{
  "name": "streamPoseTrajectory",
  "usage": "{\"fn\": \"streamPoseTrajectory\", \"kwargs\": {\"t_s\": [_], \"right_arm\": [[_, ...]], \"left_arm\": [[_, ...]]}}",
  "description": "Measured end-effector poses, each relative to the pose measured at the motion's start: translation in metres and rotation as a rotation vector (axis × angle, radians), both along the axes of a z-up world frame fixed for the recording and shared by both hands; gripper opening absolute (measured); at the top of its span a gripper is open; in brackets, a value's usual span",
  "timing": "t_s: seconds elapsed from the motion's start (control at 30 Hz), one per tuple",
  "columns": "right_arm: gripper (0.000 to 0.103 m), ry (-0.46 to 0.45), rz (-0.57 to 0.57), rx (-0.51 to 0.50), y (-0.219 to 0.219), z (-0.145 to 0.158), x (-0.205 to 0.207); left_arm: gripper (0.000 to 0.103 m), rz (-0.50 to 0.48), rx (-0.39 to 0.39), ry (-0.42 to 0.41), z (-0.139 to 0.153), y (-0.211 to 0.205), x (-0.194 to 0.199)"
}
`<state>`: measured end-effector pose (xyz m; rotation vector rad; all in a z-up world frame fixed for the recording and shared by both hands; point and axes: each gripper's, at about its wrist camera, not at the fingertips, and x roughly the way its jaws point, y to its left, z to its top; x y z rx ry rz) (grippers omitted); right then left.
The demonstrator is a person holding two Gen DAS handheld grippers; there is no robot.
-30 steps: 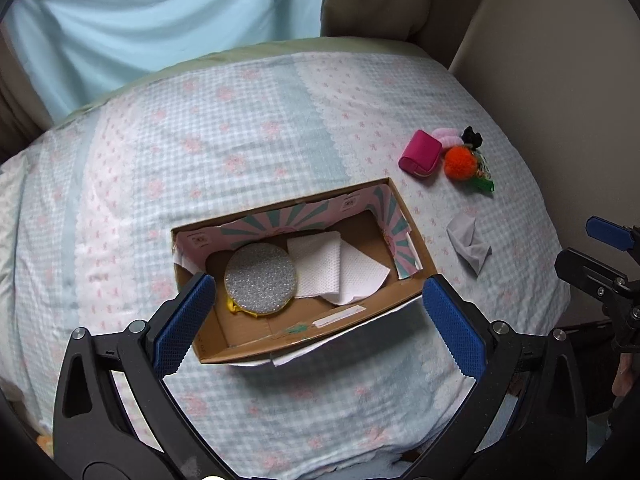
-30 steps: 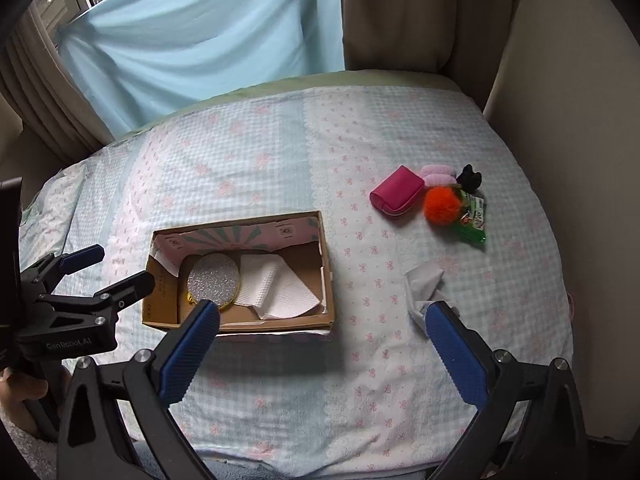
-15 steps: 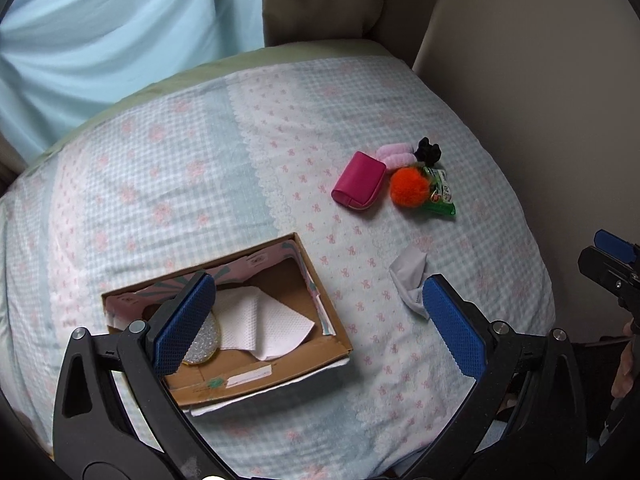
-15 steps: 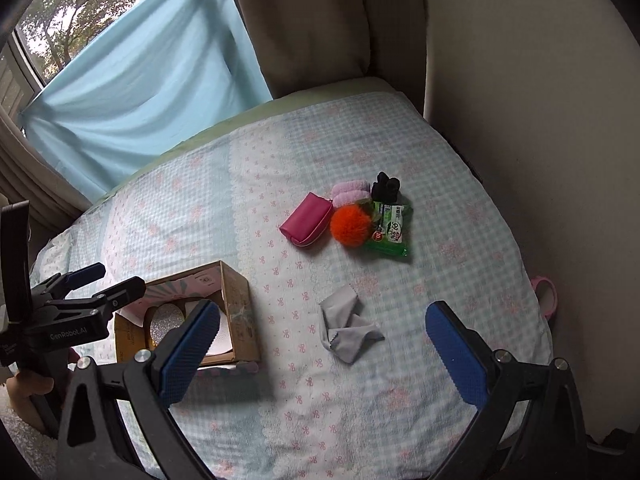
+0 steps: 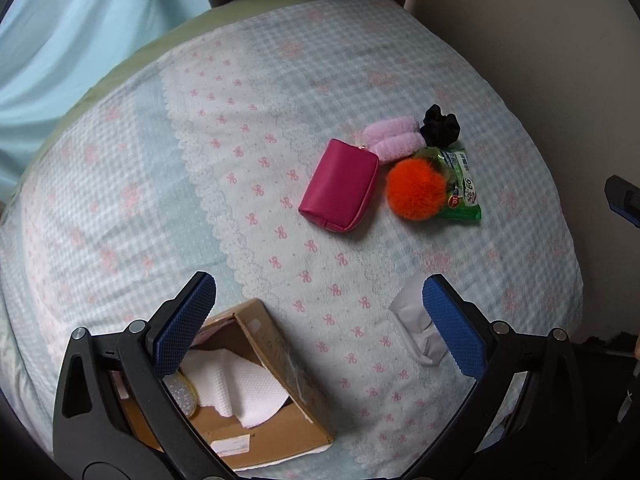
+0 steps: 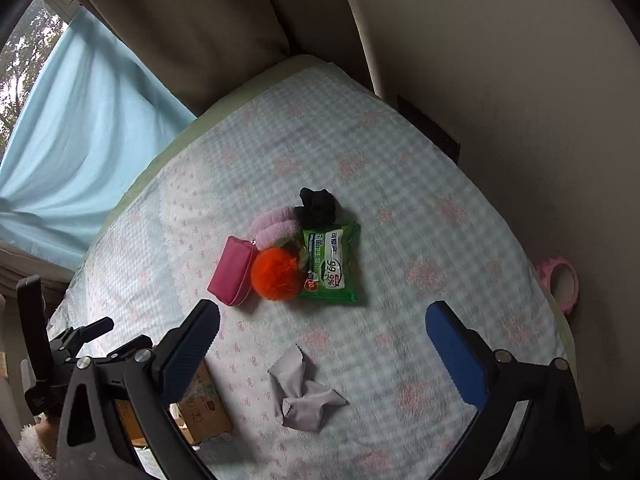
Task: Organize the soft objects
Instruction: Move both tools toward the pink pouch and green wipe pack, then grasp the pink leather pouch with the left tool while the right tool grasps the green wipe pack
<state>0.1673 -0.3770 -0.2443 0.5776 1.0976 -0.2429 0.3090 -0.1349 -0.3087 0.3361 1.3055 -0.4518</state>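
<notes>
A cardboard box [image 5: 280, 432] lies on the bed at lower left, holding a white cloth [image 5: 236, 384] and a glittery round pad [image 5: 182, 396]. A pink pouch [image 5: 340, 186], orange pom-pom [image 5: 416, 190], pink fluffy scrunchie [image 5: 394, 140], black scrunchie [image 5: 440, 126] and green wipes pack [image 5: 464, 192] cluster at the far right. A crumpled grey cloth [image 6: 302, 392] lies nearer. My left gripper [image 5: 316, 328] is open and empty above the box corner. My right gripper [image 6: 320, 354] is open and empty above the grey cloth, short of the cluster [image 6: 280, 268].
The bed cover [image 5: 160, 200] is checked blue with pink bows. A beige wall [image 6: 520, 100] runs along the right; a blue curtain [image 6: 80, 140] hangs at the back left. A pink ring-shaped object [image 6: 560, 280] sits off the bed's right edge.
Both grippers have swung to the right, away from the box and toward the cluster of soft items. Both stay open and empty.
</notes>
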Motion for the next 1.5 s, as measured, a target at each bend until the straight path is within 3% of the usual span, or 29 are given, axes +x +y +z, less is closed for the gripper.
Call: {"fn": "streamPoseTrajectory", "kwargs": {"t_s": [0.4, 0.73, 0.87, 0.97, 1.03, 1.1, 1.13, 1.3, 1.5], "right_arm": [[0.098, 0.092, -0.095, 0.171, -0.036, -0.109, 0.079], [0.084, 0.223, -0.040, 0.179, -0.024, -0.175, 0.128], [0.073, 0.278, 0.000, 0.151, -0.016, -0.191, 0.142], [0.071, 0.295, 0.003, 0.124, -0.012, -0.194, 0.149], [0.068, 0.309, 0.014, 0.104, -0.008, -0.197, 0.154], [0.056, 0.316, 0.044, 0.088, -0.001, -0.196, 0.160], [0.056, 0.324, 0.060, 0.069, 0.003, -0.196, 0.162], [0.043, 0.313, 0.051, 0.083, 0.004, -0.198, 0.164], [0.039, 0.289, 0.028, 0.123, -0.005, -0.196, 0.160]], "left_arm": [[0.103, -0.108, 0.089, 0.069, -0.098, -0.054, 0.069], [0.103, -0.156, 0.127, 0.114, -0.148, -0.070, 0.090], [0.103, -0.167, 0.119, 0.131, -0.159, -0.075, 0.095], [0.102, -0.178, 0.114, 0.134, -0.164, -0.081, 0.098], [0.097, -0.190, 0.117, 0.138, -0.169, -0.085, 0.101], [0.085, -0.198, 0.107, 0.164, -0.175, -0.091, 0.100], [0.077, -0.198, 0.103, 0.179, -0.178, -0.095, 0.099], [0.067, -0.220, 0.108, 0.167, -0.179, -0.109, 0.085], [0.056, -0.235, 0.104, 0.154, -0.170, -0.106, 0.073]]}}
